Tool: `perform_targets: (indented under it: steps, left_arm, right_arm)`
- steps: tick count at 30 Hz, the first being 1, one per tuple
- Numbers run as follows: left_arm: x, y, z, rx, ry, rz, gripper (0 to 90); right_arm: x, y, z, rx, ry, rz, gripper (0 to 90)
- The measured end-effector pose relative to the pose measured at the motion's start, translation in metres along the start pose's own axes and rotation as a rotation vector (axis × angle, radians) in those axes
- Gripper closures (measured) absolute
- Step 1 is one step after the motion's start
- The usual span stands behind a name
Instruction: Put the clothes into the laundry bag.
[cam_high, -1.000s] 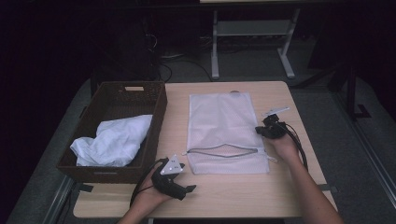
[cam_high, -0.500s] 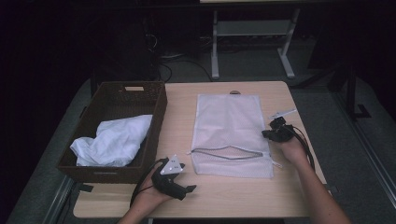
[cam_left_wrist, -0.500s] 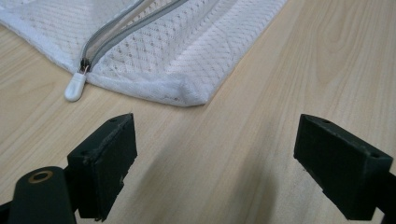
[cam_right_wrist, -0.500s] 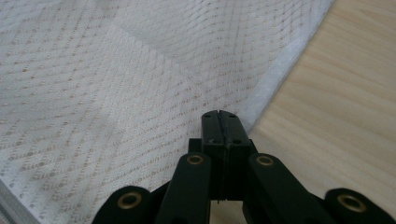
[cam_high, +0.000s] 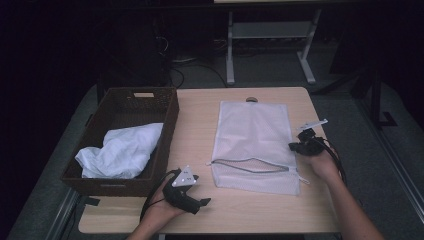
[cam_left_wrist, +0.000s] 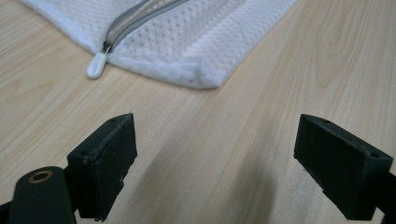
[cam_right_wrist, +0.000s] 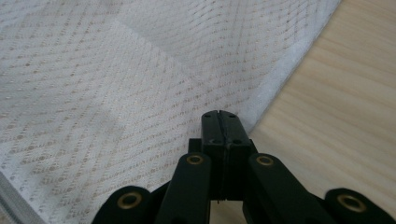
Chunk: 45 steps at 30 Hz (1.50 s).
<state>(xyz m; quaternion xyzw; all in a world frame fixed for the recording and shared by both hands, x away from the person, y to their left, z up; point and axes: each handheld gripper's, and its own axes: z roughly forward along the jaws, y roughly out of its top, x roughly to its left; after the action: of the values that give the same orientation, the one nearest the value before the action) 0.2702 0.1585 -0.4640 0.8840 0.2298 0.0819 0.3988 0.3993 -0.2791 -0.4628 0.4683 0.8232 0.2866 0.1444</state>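
A white mesh bag (cam_high: 252, 132) lies flat on the wooden table (cam_high: 195, 120), its grey zipper (cam_high: 250, 165) partly open near the front end. My right gripper (cam_high: 295, 147) is shut at the bag's right edge; in the right gripper view its jaws (cam_right_wrist: 219, 116) are pressed together over the bag's hem (cam_right_wrist: 275, 93). My left gripper (cam_high: 204, 201) rests on the table by the front edge, pointing towards the bag. Its jaws stand open with nothing between them (cam_left_wrist: 215, 158), a short way from the bag's corner (cam_left_wrist: 203, 81) and the white zipper pull (cam_left_wrist: 97, 70).
A dark wicker basket (cam_high: 125, 96) holding a crumpled white cloth (cam_high: 122, 150) stands at the table's left. A metal stand (cam_high: 270, 45) is on the floor beyond the far edge. Bare wood lies between basket and bag.
My right gripper has moved to the right and a little nearer, and the mesh bag has slid right with it. The left gripper has stayed where it was.
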Motion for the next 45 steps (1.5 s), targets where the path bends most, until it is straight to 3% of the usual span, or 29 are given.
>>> perform_targets:
  steps: [12, 25, 35, 45]
  left_arm:
    - [-0.001, 0.001, 0.000, -0.006, -0.004, -0.010, 13.0]
    - [0.000, 0.002, -0.002, -0.018, -0.003, -0.012, 12.9]
    - [0.002, 0.004, -0.010, -0.045, 0.019, -0.033, 12.9]
    - [0.003, 0.005, -0.012, -0.058, 0.011, -0.050, 13.0]
  right_arm:
    - [-0.015, -0.015, -0.013, 0.011, -0.041, 0.016, 89.6]
    - [-0.034, -0.027, -0.022, 0.011, -0.069, 0.078, 89.5]
    - [-0.045, -0.034, -0.028, 0.010, -0.096, 0.104, 89.3]
    - [-0.059, -0.042, -0.035, 0.007, -0.126, 0.138, 89.3]
